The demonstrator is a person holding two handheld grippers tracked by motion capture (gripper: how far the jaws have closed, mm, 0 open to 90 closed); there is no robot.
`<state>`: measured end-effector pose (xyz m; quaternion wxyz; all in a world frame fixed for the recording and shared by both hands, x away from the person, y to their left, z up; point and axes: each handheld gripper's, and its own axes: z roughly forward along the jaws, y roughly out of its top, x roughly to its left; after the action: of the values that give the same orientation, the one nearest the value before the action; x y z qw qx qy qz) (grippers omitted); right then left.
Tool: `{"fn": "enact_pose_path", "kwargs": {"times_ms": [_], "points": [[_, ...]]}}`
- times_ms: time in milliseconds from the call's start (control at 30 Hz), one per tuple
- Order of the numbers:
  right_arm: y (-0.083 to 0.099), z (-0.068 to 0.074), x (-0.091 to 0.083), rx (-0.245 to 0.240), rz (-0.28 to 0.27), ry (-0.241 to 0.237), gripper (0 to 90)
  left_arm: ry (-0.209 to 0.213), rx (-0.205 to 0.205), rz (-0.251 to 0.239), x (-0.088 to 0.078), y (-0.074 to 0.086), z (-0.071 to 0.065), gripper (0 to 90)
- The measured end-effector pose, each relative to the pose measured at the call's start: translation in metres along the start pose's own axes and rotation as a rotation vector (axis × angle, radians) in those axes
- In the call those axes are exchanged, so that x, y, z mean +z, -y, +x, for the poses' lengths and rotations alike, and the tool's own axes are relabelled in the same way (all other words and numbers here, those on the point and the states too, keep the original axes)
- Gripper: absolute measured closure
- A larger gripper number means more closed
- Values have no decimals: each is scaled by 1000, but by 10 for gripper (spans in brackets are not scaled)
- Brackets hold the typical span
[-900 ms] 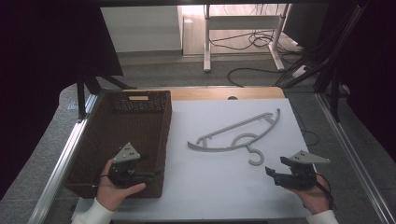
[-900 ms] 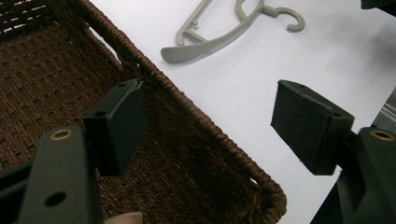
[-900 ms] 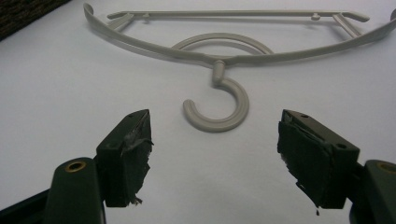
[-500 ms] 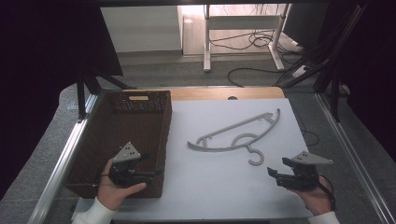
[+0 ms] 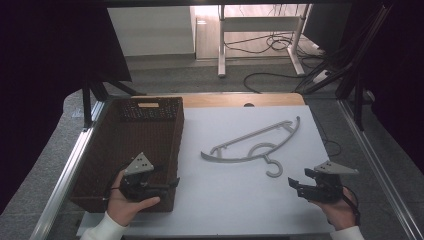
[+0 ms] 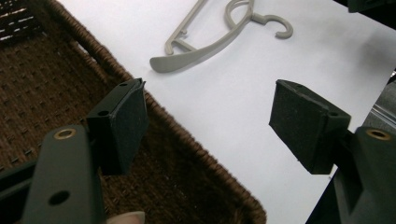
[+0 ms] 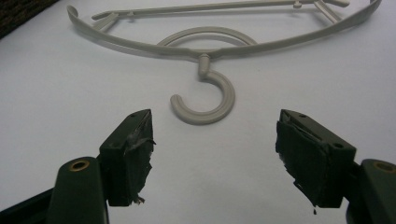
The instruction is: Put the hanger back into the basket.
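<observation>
We see grey plastic hanger [image 5: 255, 145] flat on white tabletop [image 5: 225, 200], beside dark brown wicker basket [image 5: 100, 155]. Right tool [image 7: 215, 140] gapes empty, lined on hook, likely for pickup. Left tool [image 6: 208, 121] wide, empty, over basket rim.

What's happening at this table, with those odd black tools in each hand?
A person holds a two-jaw gripper in each hand. The right gripper is open and points at the hook of a grey plastic hanger lying flat on the white table. The left gripper, also open, sits over the near edge of a brown wicker basket. Nothing is gripped.
</observation>
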<state>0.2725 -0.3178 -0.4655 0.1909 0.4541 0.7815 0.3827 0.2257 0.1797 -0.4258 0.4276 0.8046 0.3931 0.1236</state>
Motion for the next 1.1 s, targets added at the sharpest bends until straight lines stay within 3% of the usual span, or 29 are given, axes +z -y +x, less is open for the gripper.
{"fn": "enact_pose_path", "kwargs": {"times_ms": [267, 733, 1100], "points": [[0, -1, 1, 18, 4, 4, 282, 20, 43, -4, 6, -20, -11, 281], [0, -2, 2, 23, 5, -2, 281, 88, 53, 25, 45, -49, -30, 286], [1, -3, 2, 21, 12, 3, 281, 99, 57, 42, 64, -59, -37, 288]]}}
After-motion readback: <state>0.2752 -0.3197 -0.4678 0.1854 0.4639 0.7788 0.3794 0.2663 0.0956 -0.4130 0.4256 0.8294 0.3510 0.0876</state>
